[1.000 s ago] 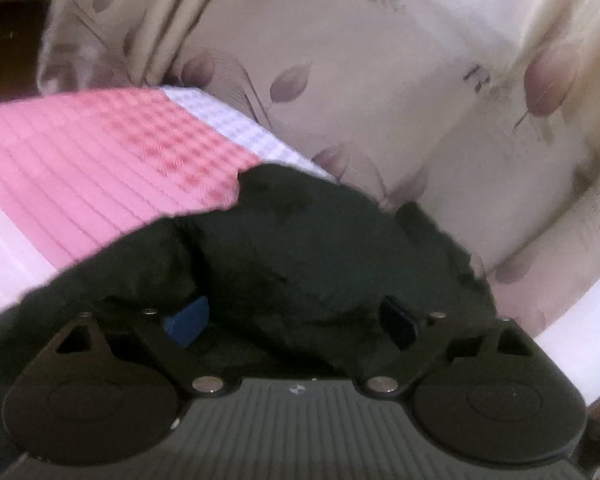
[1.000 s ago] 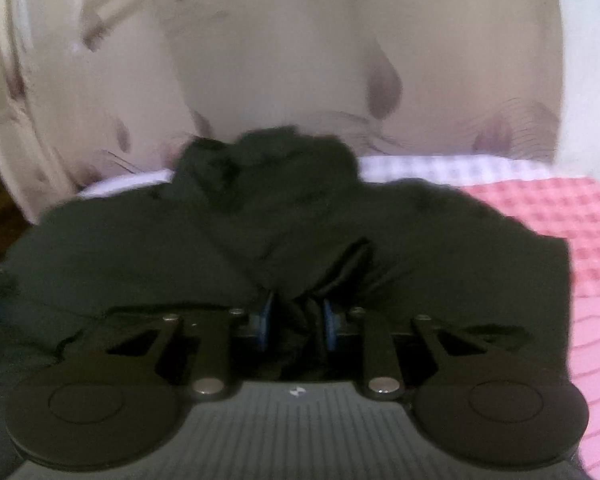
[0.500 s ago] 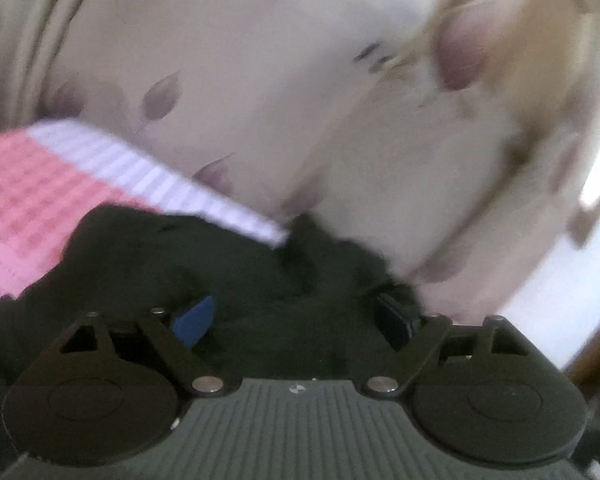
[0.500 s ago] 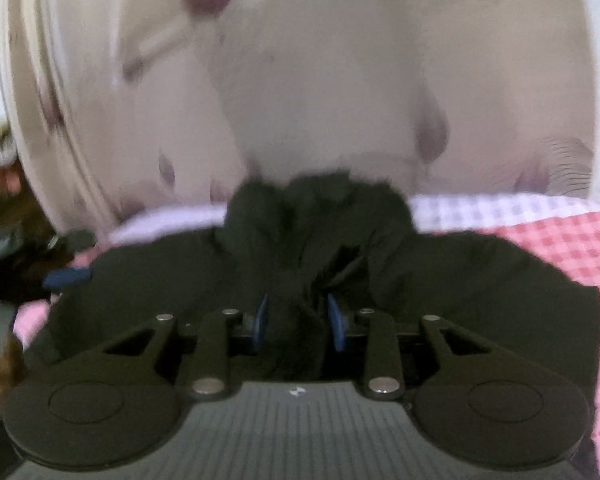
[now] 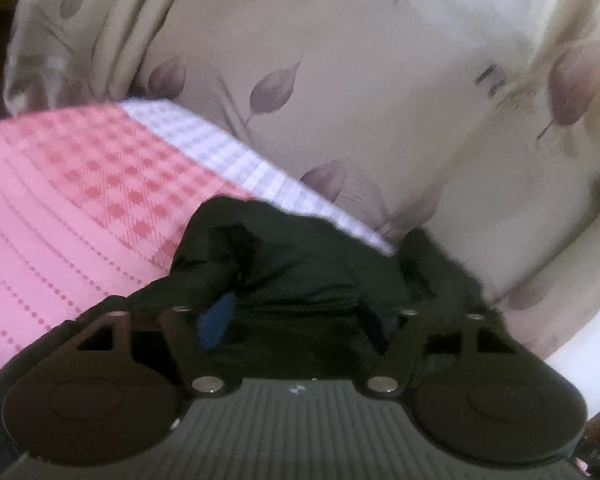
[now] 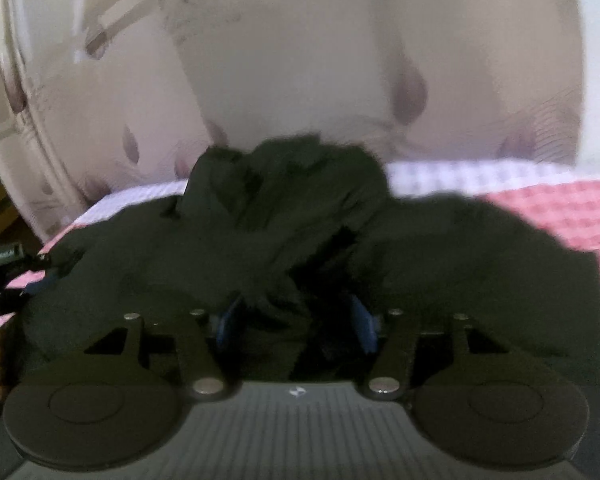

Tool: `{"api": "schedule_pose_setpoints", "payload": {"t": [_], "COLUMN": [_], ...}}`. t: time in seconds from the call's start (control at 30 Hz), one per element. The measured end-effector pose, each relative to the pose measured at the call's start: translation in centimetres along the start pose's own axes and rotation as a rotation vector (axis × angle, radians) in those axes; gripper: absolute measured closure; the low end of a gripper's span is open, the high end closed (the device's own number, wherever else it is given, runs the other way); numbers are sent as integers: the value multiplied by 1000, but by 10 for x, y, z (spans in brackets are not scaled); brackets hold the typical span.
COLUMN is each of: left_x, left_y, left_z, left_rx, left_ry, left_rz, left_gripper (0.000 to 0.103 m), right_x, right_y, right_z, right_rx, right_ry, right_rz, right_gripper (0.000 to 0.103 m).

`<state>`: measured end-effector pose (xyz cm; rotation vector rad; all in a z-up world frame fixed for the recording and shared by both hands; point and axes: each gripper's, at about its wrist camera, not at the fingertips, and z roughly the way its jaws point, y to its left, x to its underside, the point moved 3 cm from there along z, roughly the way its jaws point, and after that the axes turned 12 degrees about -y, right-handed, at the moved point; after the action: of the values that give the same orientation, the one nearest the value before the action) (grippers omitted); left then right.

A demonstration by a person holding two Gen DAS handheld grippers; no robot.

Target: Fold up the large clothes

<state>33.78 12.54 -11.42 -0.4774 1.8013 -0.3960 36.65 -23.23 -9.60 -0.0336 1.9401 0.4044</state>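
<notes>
- We see the dark garment (image 6: 260,240) bunched on the pink checked bed cover (image 5: 60,200), beside the leaf-print curtain (image 5: 340,100).
- Left hand-held gripper (image 5: 296,320): spread wide, fabric between.
- Right hand-held gripper (image 6: 296,320): opening, fabric between.
- Curtain lettering: unreadable.

Both my wrist cameras look forward along their fingers, tilted down, close over the black garment (image 5: 300,264) (image 6: 284,216); both share the curtain (image 5: 360,80) (image 6: 300,60) ahead.

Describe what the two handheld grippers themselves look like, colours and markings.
Both match. The left gripper and right gripper have a dark grey ribbed body with a small white logo, two black round discs, black linkage arms on silver pivot pins, and blue finger pads. No hands or sleeves show.
</notes>
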Motion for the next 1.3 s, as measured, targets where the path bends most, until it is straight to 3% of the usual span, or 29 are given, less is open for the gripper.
{"api": "schedule_pose_setpoints", "payload": {"t": [0.03,0.07,0.13,0.23,0.3,0.37,0.43,0.57,0.67,0.8,0.87,1.03,1.1,1.2,1.3], "left_x": [-2,-5,-11,-10,-1,7,14,22,20,21,21,20,20,21,21], "left_y": [0,1,0,-5,2,14,19,12,18,23,26,28,27,28,27], "left_z": [-9,-20,-37,-39,-33,-31,-34,-38,-38,-40,-44,-49,-48,-47,-46], "left_rx": [11,17,50,117,108,103,92,30,10,6,-1,-17,-21,-23,-17], "left_ry": [-27,-61,-96,-35,28,36,16,-2,-14,-26,-43,-62,-58,-55,-51], "left_rz": [-19,-41,-48,-13,-32,-93,-100,-28,-50,-73,-94,-108,-107,-103,-97], "left_gripper": [5,1,1,5,14,20,26,26,26,26,26,26,26,25,23], "right_x": [-7,-16,-39,-73,-89,-96,-93,-78,-59,-20,-3,16,12,-9,-45], "right_y": [1,4,16,50,81,115,150,208,239,269,277,282,277,259,227], "right_z": [-10,-22,-43,-51,-34,-4,34,108,154,192,203,215,218,213,169], "right_rx": [14,0,-65,-227,-335,-421,-462,-530,-552,-555,-522,-472,-490,-517,-546], "right_ry": [-26,-64,-133,-177,-138,-77,-12,104,181,293,289,163,168,194,121], "right_rz": [-8,-10,-21,-57,-74,-129,-236,-350,-388,-461,-515,-534,-499,-348,-184], "right_gripper": [44,44,44,44,44,44,45,45,45,74,78,80,80,78,75]}}
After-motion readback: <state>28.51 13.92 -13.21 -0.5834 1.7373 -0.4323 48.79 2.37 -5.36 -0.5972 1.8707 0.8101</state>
